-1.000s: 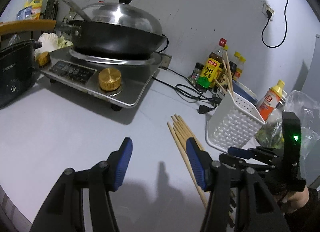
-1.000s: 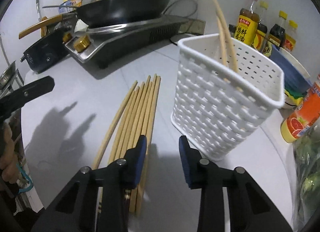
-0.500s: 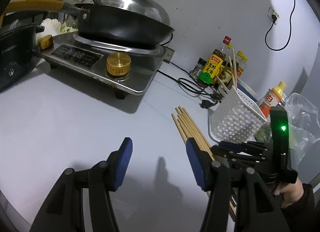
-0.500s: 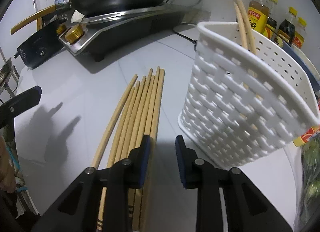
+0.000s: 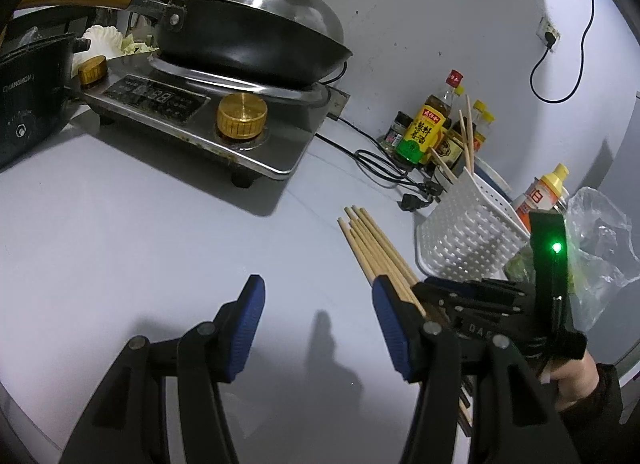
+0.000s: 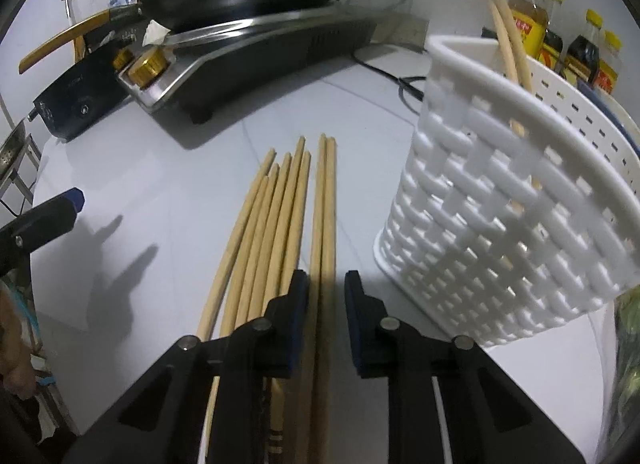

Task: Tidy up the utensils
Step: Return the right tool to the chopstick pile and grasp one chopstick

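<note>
Eight chopsticks [image 6: 280, 220], one basket [image 6: 500, 224]

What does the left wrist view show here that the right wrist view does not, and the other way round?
Only the left wrist view shows the wall socket, the plastic bag and the hand holding the right gripper. Only the right wrist view shows two chopsticks between that gripper's closing jaws. Both show the loose chopsticks, the white basket, the wok on its cooker and the open left gripper.

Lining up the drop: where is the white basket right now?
In the right wrist view the white basket stands on the counter right of the loose chopsticks, with sauce bottles behind it.
</note>
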### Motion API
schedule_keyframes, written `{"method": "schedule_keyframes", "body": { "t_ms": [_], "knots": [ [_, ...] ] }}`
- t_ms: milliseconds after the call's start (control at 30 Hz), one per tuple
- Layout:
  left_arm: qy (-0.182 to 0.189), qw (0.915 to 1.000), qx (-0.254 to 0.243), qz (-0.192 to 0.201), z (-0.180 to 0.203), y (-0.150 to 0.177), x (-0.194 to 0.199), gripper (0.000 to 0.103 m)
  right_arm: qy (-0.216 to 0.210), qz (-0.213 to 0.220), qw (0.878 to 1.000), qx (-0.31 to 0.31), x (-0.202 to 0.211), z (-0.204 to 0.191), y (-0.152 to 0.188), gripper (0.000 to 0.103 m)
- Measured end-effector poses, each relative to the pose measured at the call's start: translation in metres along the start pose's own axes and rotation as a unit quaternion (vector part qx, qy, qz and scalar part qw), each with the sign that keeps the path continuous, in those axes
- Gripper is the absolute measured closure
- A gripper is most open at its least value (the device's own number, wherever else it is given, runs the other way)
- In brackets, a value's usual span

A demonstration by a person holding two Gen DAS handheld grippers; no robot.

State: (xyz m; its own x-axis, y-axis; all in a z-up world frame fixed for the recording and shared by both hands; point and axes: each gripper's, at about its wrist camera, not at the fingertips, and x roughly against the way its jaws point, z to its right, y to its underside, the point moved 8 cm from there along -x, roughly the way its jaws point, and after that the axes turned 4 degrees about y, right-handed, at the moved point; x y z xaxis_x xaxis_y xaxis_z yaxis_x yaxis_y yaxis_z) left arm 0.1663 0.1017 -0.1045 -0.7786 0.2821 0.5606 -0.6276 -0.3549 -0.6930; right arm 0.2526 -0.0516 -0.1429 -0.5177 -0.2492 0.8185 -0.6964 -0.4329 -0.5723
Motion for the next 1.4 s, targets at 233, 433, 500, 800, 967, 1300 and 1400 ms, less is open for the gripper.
{"method": "schedule_keyframes", "body": {
  "t_ms": [233, 433, 500, 800, 967, 1300, 1400],
  "knots": [
    [0.001, 1.0000, -0.007, -0.006, 0.007, 0.003, -0.003, 0.047, -0.016, 0.005, 1.000, -0.011, 0.006, 0.004, 0.002, 0.091],
    [0.006, 0.9998, -0.014, -0.014, 0.016, 0.006, -0.007, 0.047, -0.010, 0.019, 1.000, -0.017, 0.021, 0.011, -0.003, 0.091],
    [0.008, 0.9997, -0.017, -0.016, 0.018, 0.007, -0.007, 0.047, -0.008, 0.015, 1.000, -0.018, 0.018, 0.013, -0.002, 0.091],
    [0.011, 0.9994, -0.022, -0.023, 0.017, 0.009, -0.008, 0.047, -0.005, 0.009, 1.000, -0.018, 0.007, 0.011, -0.003, 0.091],
    [0.021, 0.9990, -0.028, -0.028, 0.022, 0.014, -0.009, 0.047, -0.013, -0.003, 1.000, -0.021, 0.001, 0.004, -0.003, 0.091],
    [0.026, 0.9991, -0.021, -0.027, 0.017, 0.015, -0.006, 0.047, 0.008, 0.012, 0.999, -0.029, 0.005, 0.013, -0.002, 0.091],
    [0.030, 0.9989, -0.024, -0.028, 0.019, 0.017, -0.007, 0.047, 0.017, 0.003, 0.999, -0.027, -0.002, 0.018, 0.001, 0.091]
  ]
}}
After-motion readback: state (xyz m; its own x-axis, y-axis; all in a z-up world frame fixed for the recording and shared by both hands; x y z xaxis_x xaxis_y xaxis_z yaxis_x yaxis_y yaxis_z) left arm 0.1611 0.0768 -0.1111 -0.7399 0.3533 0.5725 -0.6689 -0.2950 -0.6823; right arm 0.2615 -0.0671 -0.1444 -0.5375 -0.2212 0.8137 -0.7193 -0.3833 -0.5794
